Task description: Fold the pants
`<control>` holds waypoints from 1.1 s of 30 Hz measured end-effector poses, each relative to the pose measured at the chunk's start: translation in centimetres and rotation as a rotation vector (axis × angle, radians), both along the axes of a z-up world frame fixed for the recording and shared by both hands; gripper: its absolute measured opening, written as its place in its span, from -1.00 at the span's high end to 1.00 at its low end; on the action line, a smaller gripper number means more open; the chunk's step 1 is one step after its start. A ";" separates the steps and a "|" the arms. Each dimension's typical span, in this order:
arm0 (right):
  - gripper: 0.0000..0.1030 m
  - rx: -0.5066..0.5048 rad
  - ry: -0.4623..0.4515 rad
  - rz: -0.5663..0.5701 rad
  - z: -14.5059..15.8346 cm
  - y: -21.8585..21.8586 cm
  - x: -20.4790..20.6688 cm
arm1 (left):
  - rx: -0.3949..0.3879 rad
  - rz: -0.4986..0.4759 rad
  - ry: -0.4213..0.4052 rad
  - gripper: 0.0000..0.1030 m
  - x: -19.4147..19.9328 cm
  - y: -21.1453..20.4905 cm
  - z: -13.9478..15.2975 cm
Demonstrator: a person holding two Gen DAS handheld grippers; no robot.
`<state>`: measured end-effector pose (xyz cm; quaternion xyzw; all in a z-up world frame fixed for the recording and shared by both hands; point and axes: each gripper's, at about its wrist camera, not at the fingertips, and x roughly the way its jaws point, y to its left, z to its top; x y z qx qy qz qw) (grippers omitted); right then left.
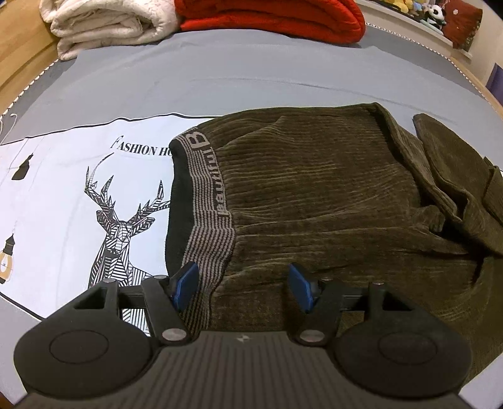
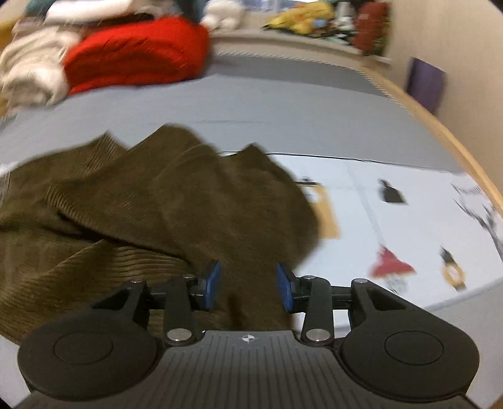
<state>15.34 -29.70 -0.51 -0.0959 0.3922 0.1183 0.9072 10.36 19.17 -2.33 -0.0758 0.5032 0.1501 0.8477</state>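
Olive-brown corduroy pants (image 1: 314, 195) lie on the bed, with a grey striped waistband (image 1: 207, 188) turned toward the left. My left gripper (image 1: 243, 288) is open, its blue pads either side of the cloth just right of the waistband's near corner. In the right wrist view the pants' leg end (image 2: 188, 201) lies bunched in overlapping folds. My right gripper (image 2: 248, 286) is open, with cloth lying between its blue pads. The right wrist view is blurred by motion.
The pants rest on a white printed sheet with a deer drawing (image 1: 119, 220) over a grey bedcover (image 1: 220, 72). A folded cream blanket (image 1: 103, 25) and a red blanket (image 1: 276, 19) lie at the far end. A wooden bed edge (image 2: 440, 132) runs along the right.
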 end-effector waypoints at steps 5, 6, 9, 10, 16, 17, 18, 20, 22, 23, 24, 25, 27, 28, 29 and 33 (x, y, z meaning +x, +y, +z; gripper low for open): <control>-0.11 -0.090 -0.005 0.118 -1.9 5.8 3.4 | 0.005 0.018 0.009 -0.33 0.1 1.3 -0.3; -0.11 -0.106 0.000 0.129 -2.3 6.6 4.0 | 0.002 0.023 0.014 -0.33 0.0 1.6 -0.4; -0.11 -0.180 0.021 0.143 -3.8 8.7 5.8 | -0.006 0.038 0.014 -0.33 0.0 2.6 -0.4; -0.11 -0.211 0.028 0.136 -4.6 9.0 6.5 | -0.008 0.044 0.011 -0.33 0.0 2.9 -0.4; 0.72 -0.196 0.027 0.088 -4.7 7.5 7.5 | -0.024 0.059 -0.006 -0.33 0.5 3.5 -0.4; 0.74 -0.168 0.013 0.068 -4.0 6.5 7.5 | -0.026 0.056 -0.009 -0.33 0.6 3.3 -0.4; 0.76 -0.128 -0.006 0.036 -3.2 5.2 7.4 | -0.025 0.050 -0.010 -0.33 0.8 3.1 -0.3; 0.77 -0.031 -0.059 -0.067 -1.5 1.7 7.2 | -0.023 0.040 -0.012 -0.33 0.9 2.5 -0.3; 0.78 0.081 -0.125 -0.217 0.5 -3.4 6.5 | -0.025 0.032 -0.014 -0.33 1.0 2.0 -0.2; 0.78 0.126 -0.163 -0.301 1.3 -6.3 5.8 | -0.025 0.027 -0.016 -0.33 1.0 1.7 -0.1; 0.78 0.157 -0.192 -0.393 1.9 -9.2 5.0 | -0.023 0.023 -0.017 -0.33 1.0 1.5 -0.1; 0.79 0.183 -0.199 -0.490 2.0 -12.1 4.3 | -0.020 0.020 -0.017 -0.33 1.0 1.2 -0.1; 0.80 0.230 -0.153 -0.697 1.3 -18.0 2.8 | -0.016 0.014 -0.018 -0.33 1.0 0.7 0.0; 0.80 0.237 -0.103 -0.790 0.5 -20.5 2.2 | -0.014 0.011 -0.017 -0.33 0.9 0.5 0.0; 0.80 0.247 -0.033 -0.884 -0.7 -23.1 1.6 | -0.012 0.008 -0.017 -0.33 0.9 0.3 -0.1; 0.96 0.262 0.140 -1.132 -4.0 -29.5 -0.8 | 0.002 -0.003 -0.002 -0.33 0.8 -0.5 -0.3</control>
